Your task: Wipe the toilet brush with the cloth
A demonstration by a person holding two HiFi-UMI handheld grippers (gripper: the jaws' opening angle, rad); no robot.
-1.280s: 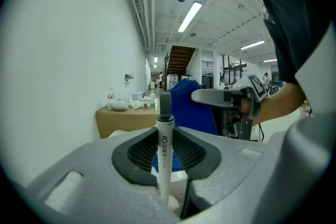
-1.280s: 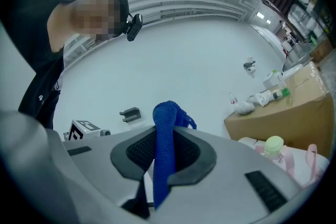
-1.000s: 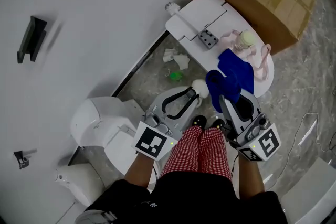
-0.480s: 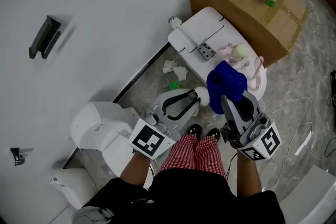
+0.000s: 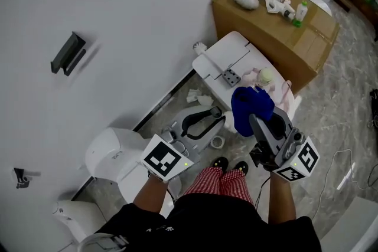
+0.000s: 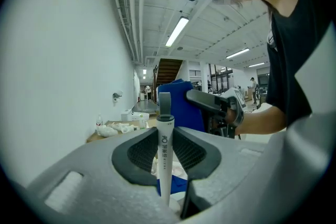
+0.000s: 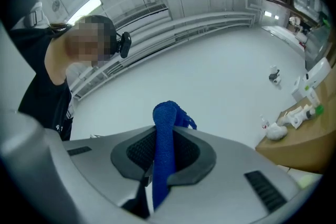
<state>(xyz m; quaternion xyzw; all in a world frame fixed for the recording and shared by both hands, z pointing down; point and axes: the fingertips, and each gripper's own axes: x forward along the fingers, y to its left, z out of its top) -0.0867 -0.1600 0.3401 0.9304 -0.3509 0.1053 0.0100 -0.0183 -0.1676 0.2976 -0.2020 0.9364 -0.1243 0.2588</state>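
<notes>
Jaws of left gripper: pinched on the white handle of the brush, with the handle upright between the pads. Jaws of right gripper: pinched on a fold of the blue cloth, with the bunch standing above the pads.

Change over the last second, head view:
- Both grippers raised together, away from the floor.
- Right gripper tipped further upward.
- Brush and cloth carried along, cloth just to the right of the brush.
- No change in either grip.
- Brush end beside the cloth edge; touching or apart not determinable.

Meaning for the task, as a judgement: repositioning lift rather than a wiping stroke, wiping probably not complete. For the next stroke, bring the cloth back against the brush and draw it along the handle. Keep both pinches firm to avoid slip.

Count:
- Grippers: two.
- Brush: one.
- Cloth: one.
- Cardboard box: one, far right by the wall.
- White tabletop: one, just near of the box.
</notes>
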